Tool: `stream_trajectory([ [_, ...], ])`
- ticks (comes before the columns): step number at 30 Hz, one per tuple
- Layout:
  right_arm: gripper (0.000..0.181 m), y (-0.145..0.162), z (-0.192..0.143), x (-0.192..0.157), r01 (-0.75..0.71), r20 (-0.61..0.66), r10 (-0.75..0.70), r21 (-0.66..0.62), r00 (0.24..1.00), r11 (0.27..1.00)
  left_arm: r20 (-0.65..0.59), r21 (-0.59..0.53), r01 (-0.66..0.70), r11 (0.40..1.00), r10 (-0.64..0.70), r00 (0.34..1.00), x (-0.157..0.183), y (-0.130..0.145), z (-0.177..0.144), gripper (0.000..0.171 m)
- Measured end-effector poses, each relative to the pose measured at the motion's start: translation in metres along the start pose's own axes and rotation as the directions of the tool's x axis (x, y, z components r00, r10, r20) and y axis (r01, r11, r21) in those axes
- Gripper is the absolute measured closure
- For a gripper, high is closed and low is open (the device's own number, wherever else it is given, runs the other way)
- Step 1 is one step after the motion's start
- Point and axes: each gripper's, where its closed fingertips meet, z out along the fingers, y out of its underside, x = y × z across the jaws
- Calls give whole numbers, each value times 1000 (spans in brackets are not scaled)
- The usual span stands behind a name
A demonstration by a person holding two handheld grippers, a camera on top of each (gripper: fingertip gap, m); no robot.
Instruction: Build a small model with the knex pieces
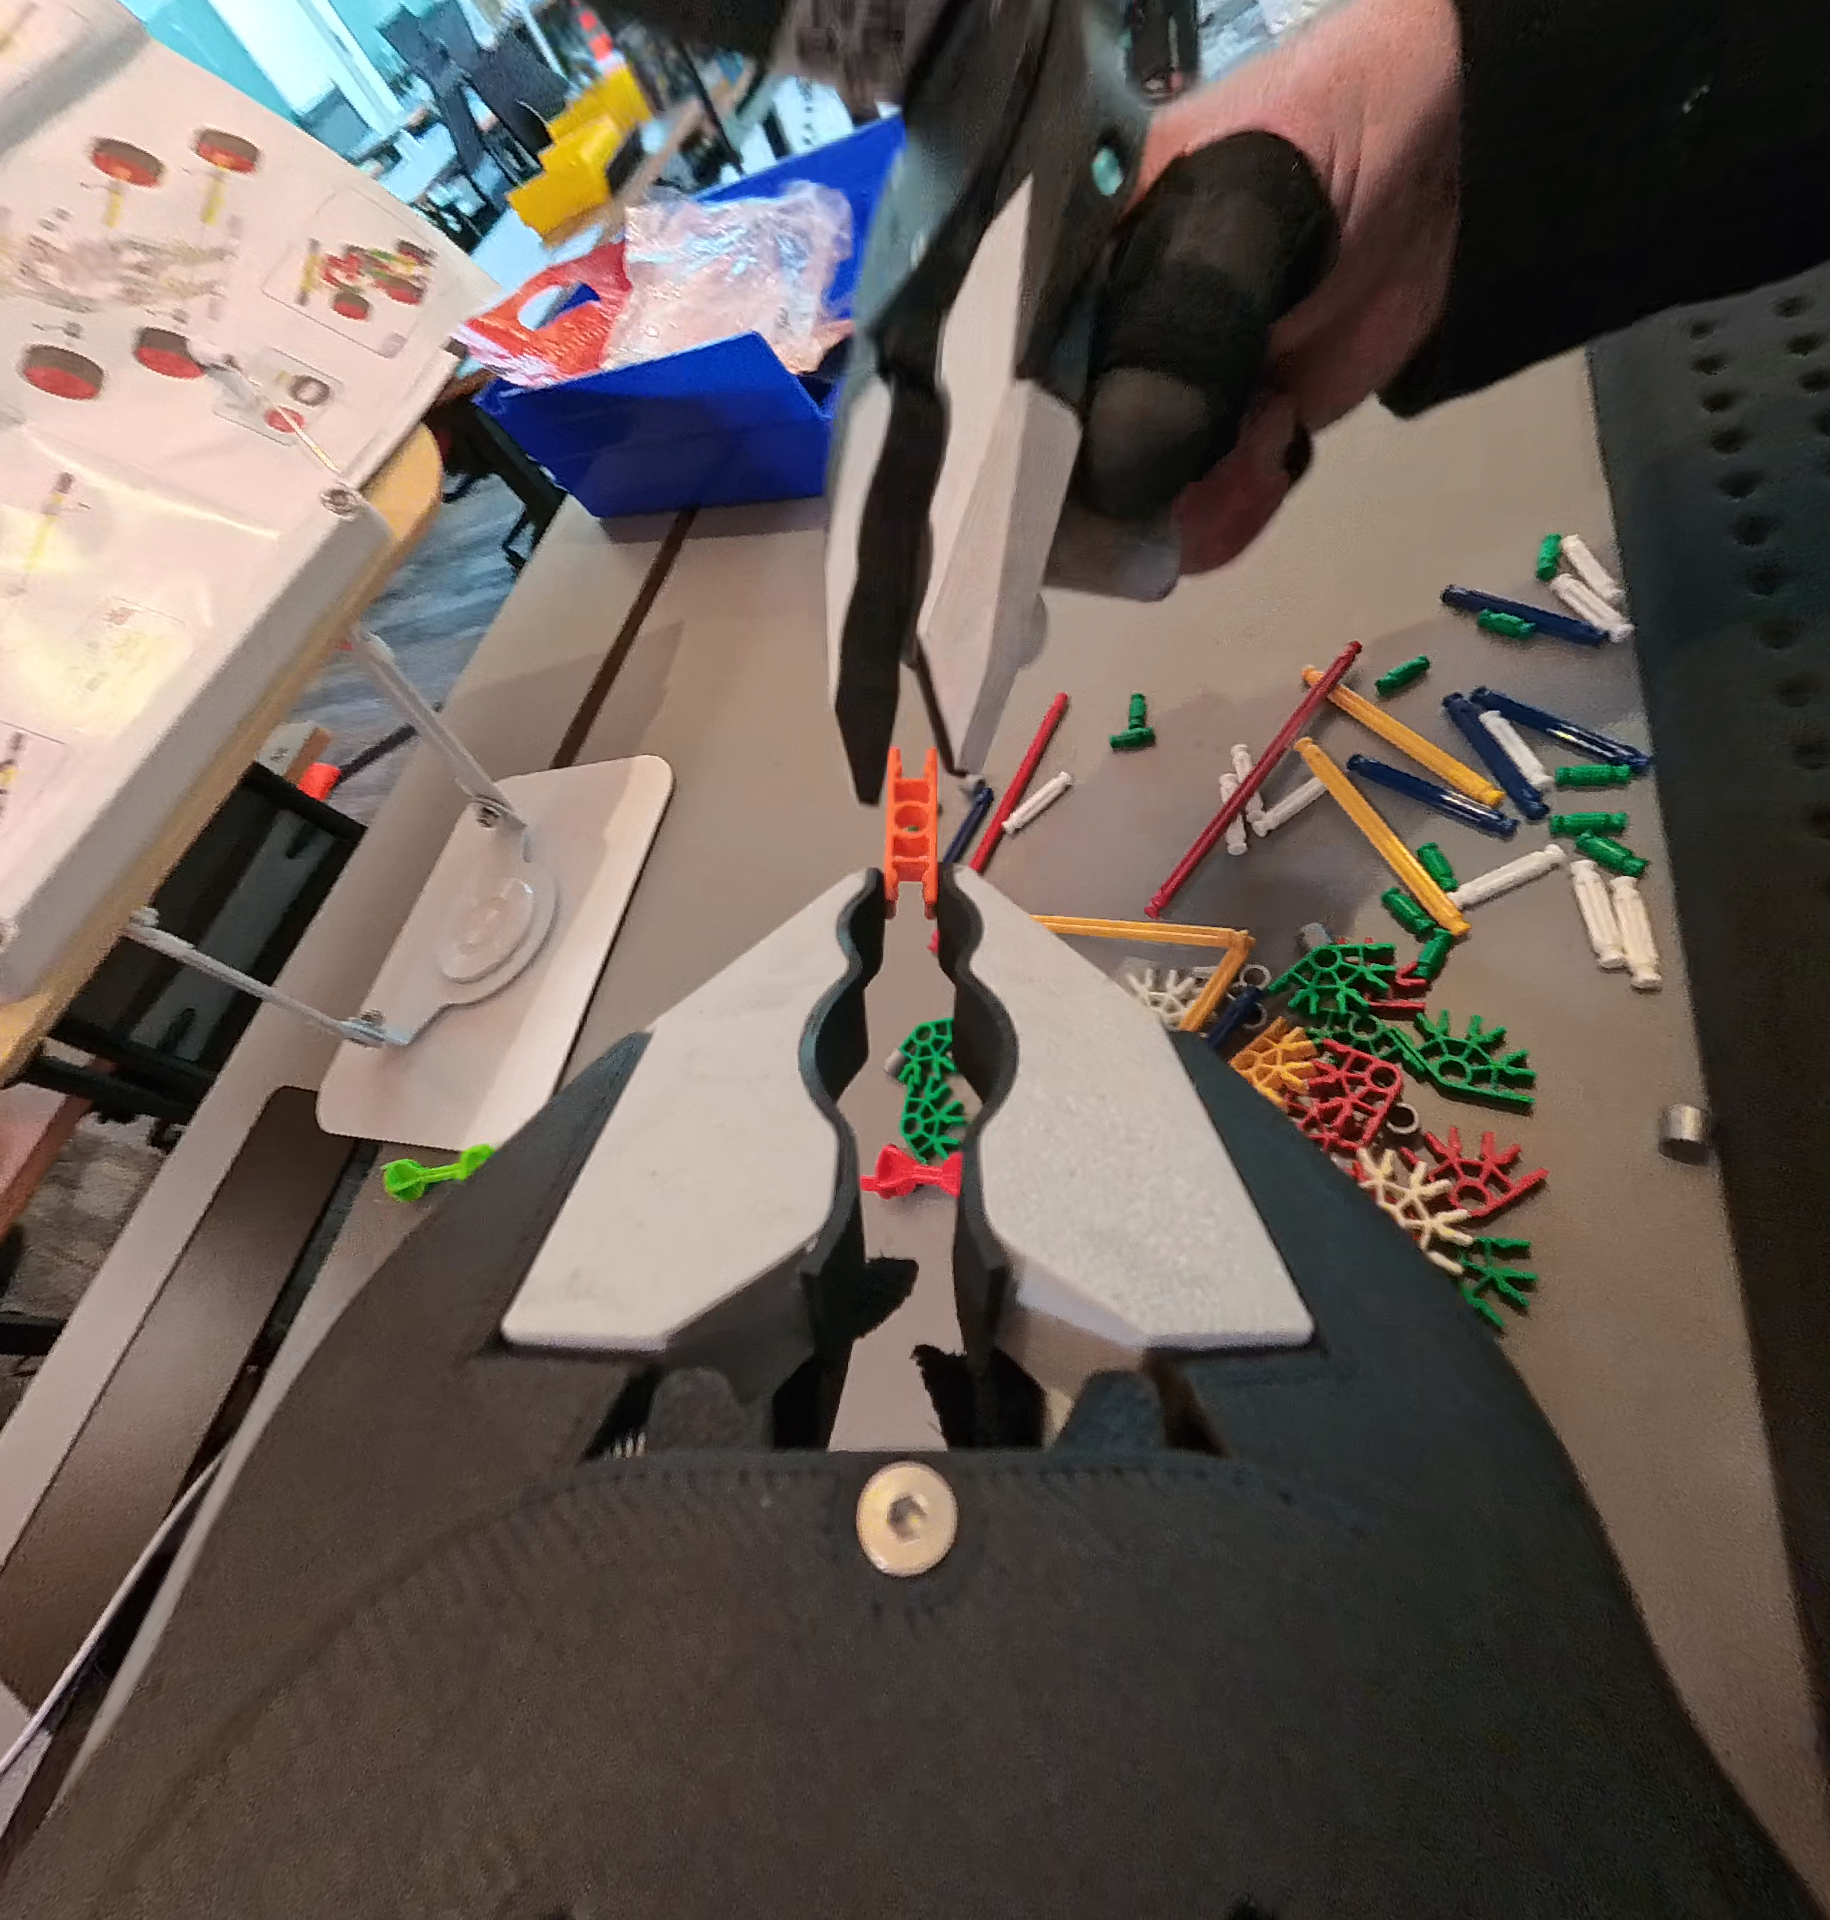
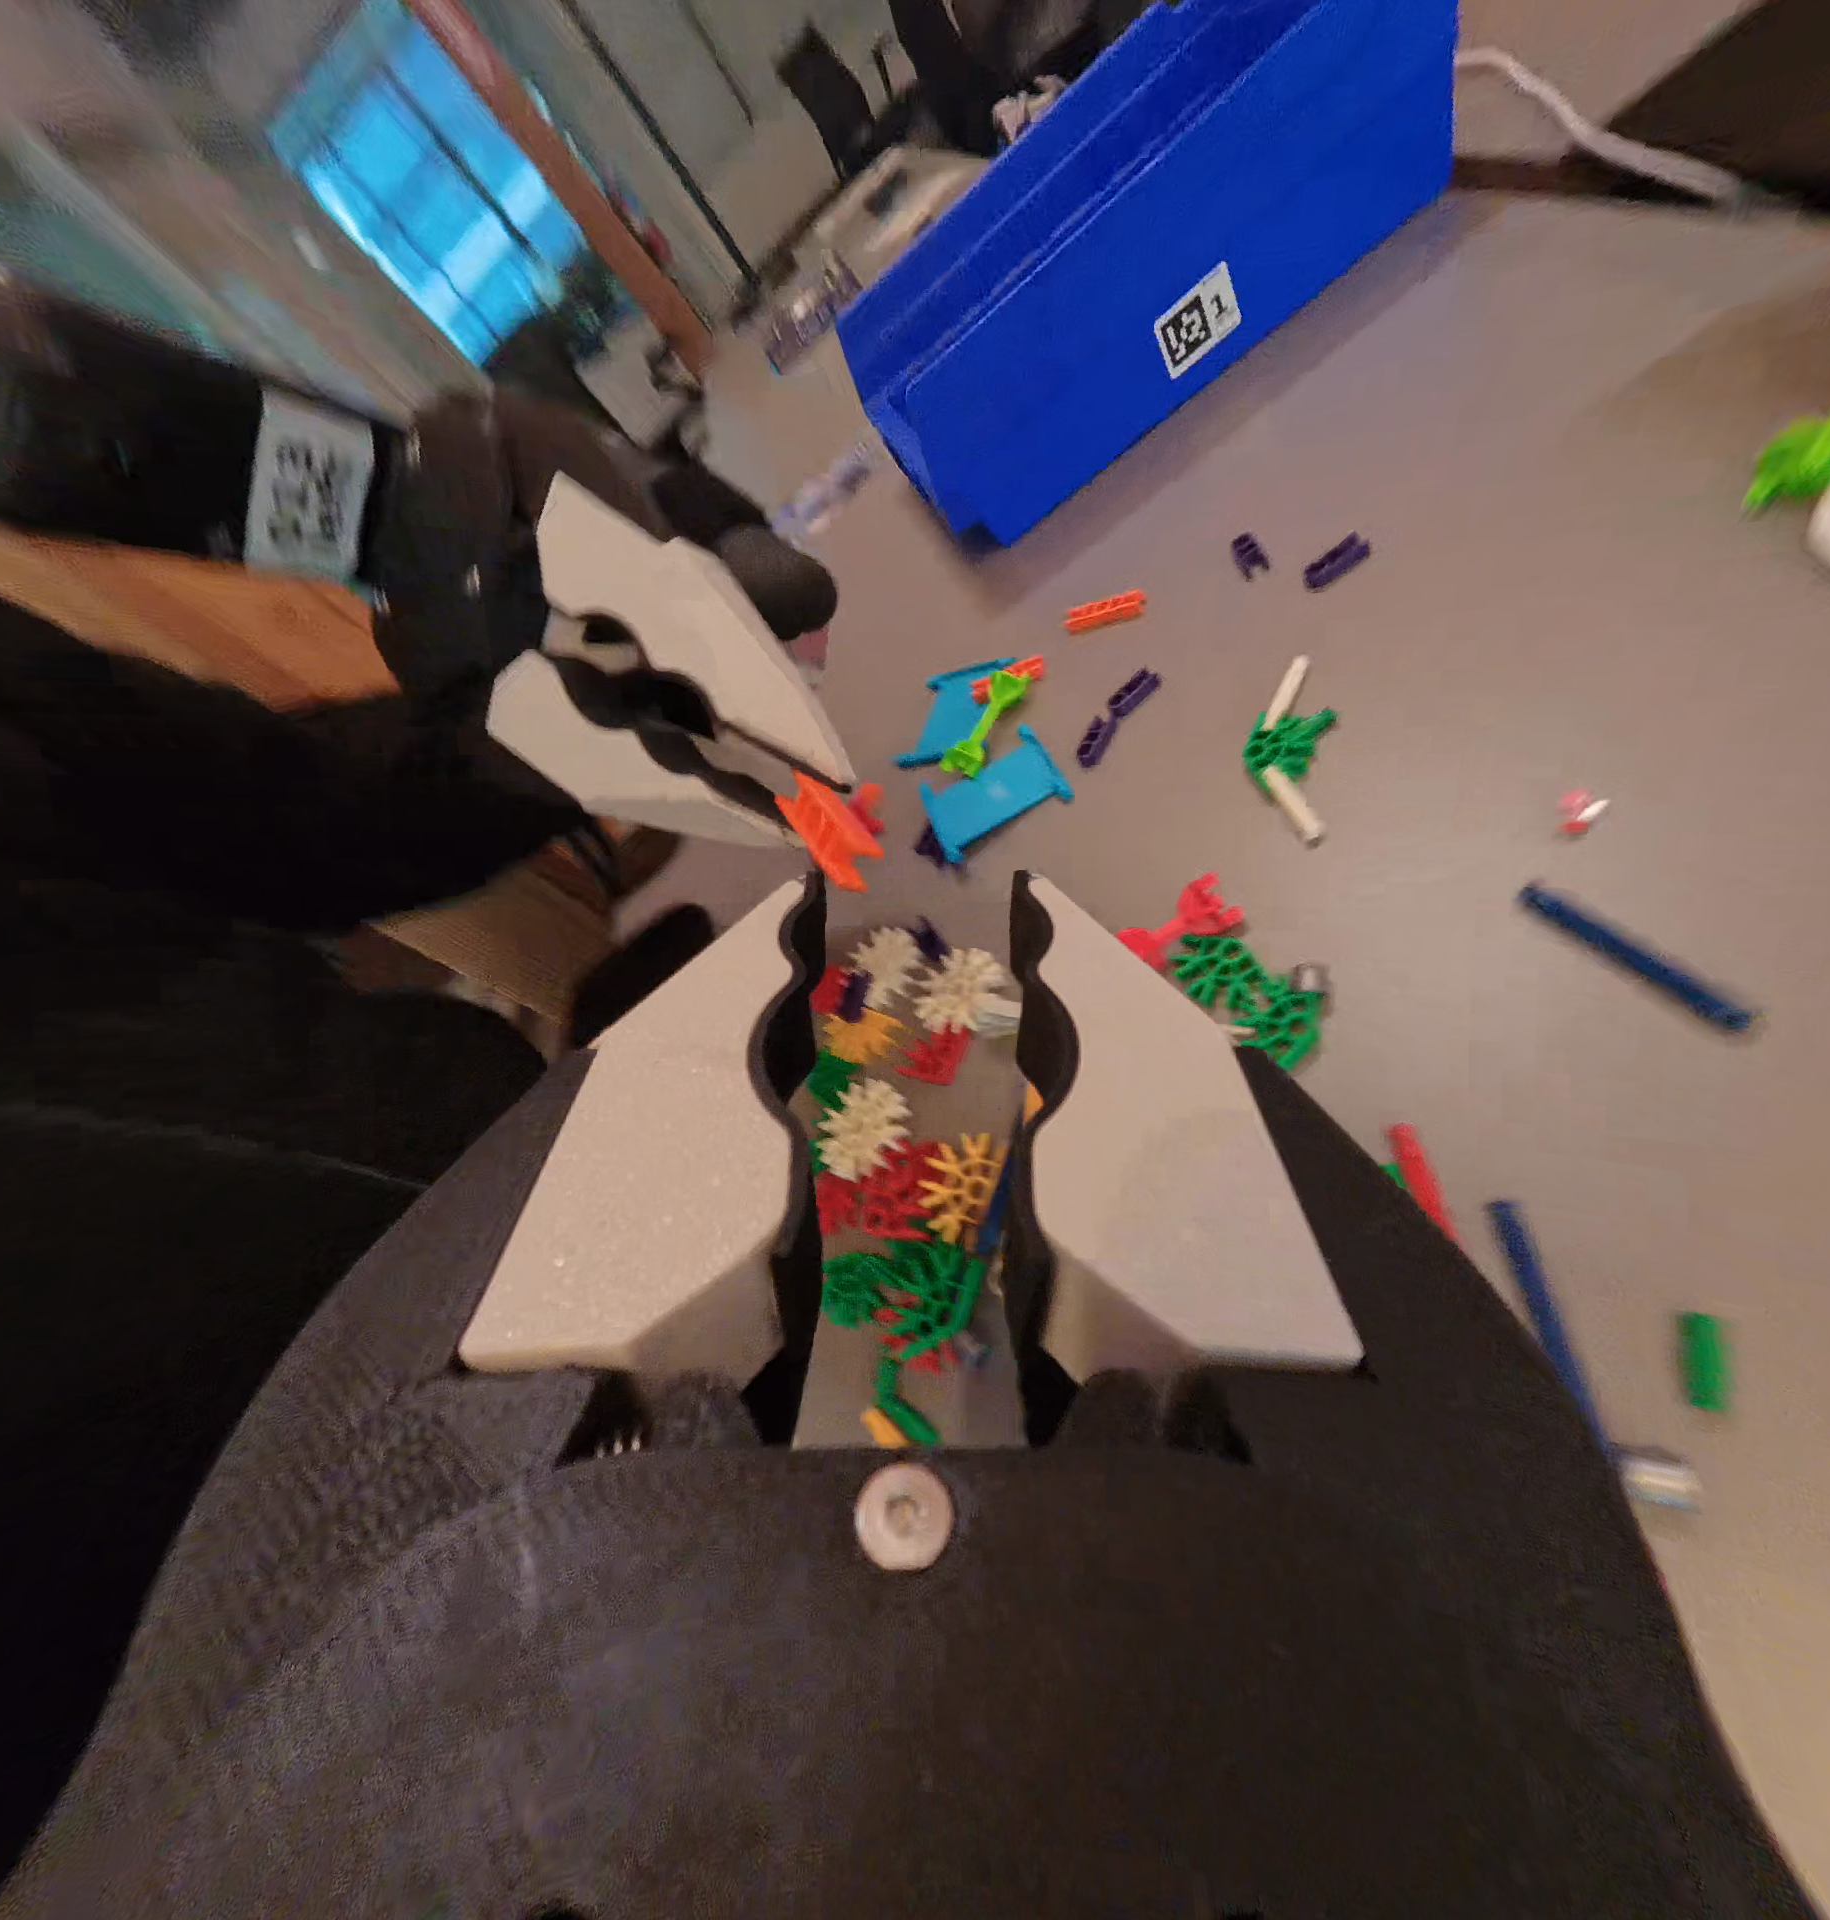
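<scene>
Your left claw (image 1: 912, 894) pinches an orange toy piece (image 1: 912, 831) at its tips, holding it up above the grey counter (image 1: 745, 644). Your right claw (image 2: 916, 883) is spread apart with nothing in it. It hangs over a pile of little spiky pieces (image 2: 906, 1132) in red, white, yellow and green. The orange piece is just past its tips. Thin rods (image 1: 1389, 748) lie to the right. A blue bin (image 2: 1129, 301) sits farther back.

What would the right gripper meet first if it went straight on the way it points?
Probably the orange connector piece held in the left gripper, which sits just beyond the open right gripper, slightly to its left. Depth is unclear; it might pass beside it toward the light blue pieces.
</scene>
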Motion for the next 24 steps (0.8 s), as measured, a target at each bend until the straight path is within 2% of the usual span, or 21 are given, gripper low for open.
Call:
stream_trajectory([
  [2,152,-2,1,-10,178,-44,-181,-70,982,982,-40,4,27,1000,-27,999,3,-2,1,165],
  [4,158,1,5,-16,331,-76,-346,-158,935,930,-59,1,30,1000,-30,998,4,-4,1,165],
  [6,165,6,8,-12,406,-106,-443,-255,890,877,-84,-8,29,1000,-30,996,7,-4,2,165],
  [8,169,5,10,-10,460,-118,-509,-293,853,838,-70,-8,27,1000,-28,997,6,-2,2,165],
  [12,171,3,14,-14,482,-83,-522,-283,849,829,-82,18,89,996,-87,993,5,-2,-3,164],
  [16,174,-1,19,-6,488,-92,-532,-295,841,822,-48,-10,125,992,-125,991,-7,9,-6,157],
  [20,174,-9,18,31,450,-169,-526,-344,834,824,27,-118,159,980,-157,987,-37,49,-9,152],
  [24,174,-5,27,73,441,-175,-559,-447,811,779,54,-205,216,954,-210,976,-64,92,-3,155],
])
